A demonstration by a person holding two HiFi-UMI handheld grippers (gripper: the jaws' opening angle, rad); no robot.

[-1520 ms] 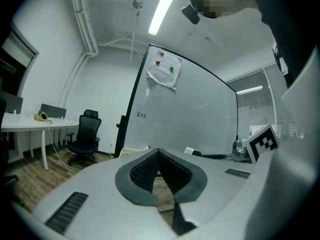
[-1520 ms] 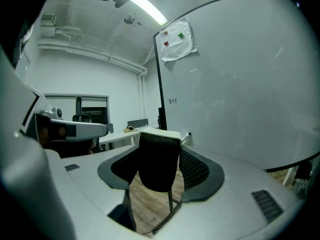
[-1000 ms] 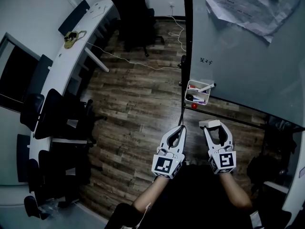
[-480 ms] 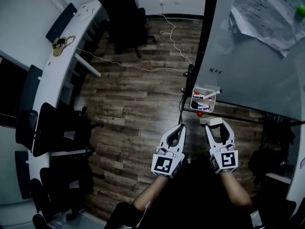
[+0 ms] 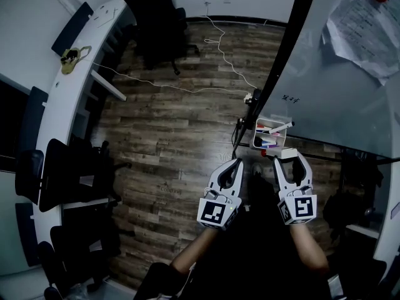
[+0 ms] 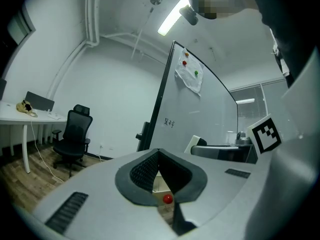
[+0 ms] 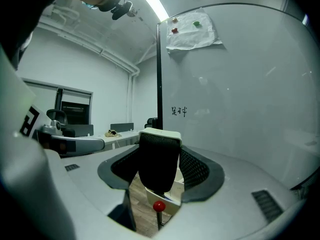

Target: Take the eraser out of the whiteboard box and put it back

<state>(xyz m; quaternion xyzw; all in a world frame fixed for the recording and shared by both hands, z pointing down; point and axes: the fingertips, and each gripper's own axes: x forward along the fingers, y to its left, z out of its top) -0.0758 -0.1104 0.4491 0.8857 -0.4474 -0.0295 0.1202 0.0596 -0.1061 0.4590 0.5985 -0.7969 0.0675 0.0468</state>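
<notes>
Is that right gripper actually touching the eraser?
Touching. The right gripper view shows the right gripper closed on the eraser, jaws against both its sides.

A dark wood-plank floor runs beside a long white curved table by the left wall. Black office chairs stand along the table, and a thin white cable trails across the boards. Plain white walls rise to a glowing ceiling strip light.

Wood floor left of whiteboard box open: free approach. Whiteboard blocks behind box. Black frame post just left of box. Markers crowd box interior, 1 sticking out over rim.
</notes>
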